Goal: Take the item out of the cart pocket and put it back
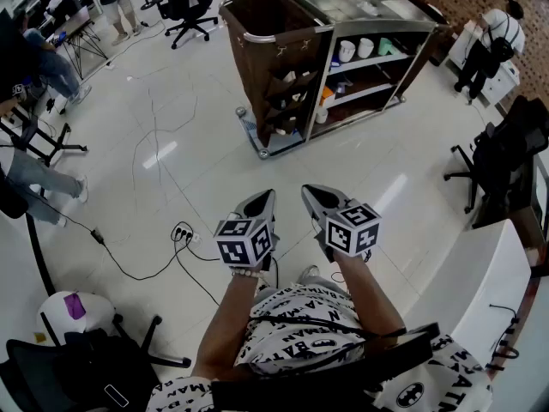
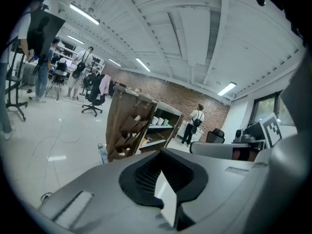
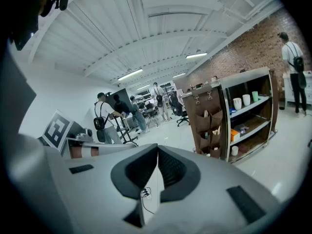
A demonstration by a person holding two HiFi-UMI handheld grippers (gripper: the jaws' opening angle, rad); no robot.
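The housekeeping cart (image 1: 343, 26) stands across the floor, well ahead of me. A brown hanging pocket organizer (image 1: 287, 97) covers its near side, and small pale items poke out of several pockets. The left gripper view shows the pockets (image 2: 127, 129) far off, as does the right gripper view, where the pockets (image 3: 210, 126) are right of centre. My left gripper (image 1: 267, 196) and right gripper (image 1: 310, 191) are held side by side low in front of me, pointing toward the cart. Both are shut and hold nothing. The jaws of my left gripper (image 2: 161, 153) and of my right gripper (image 3: 157, 149) meet.
A power strip (image 1: 182, 233) with a black cable lies on the floor just left of the grippers. A white desk (image 1: 480, 286) and a black chair (image 1: 506, 148) stand to the right. Office chairs (image 1: 187, 7) and people (image 1: 491, 41) are around the cart.
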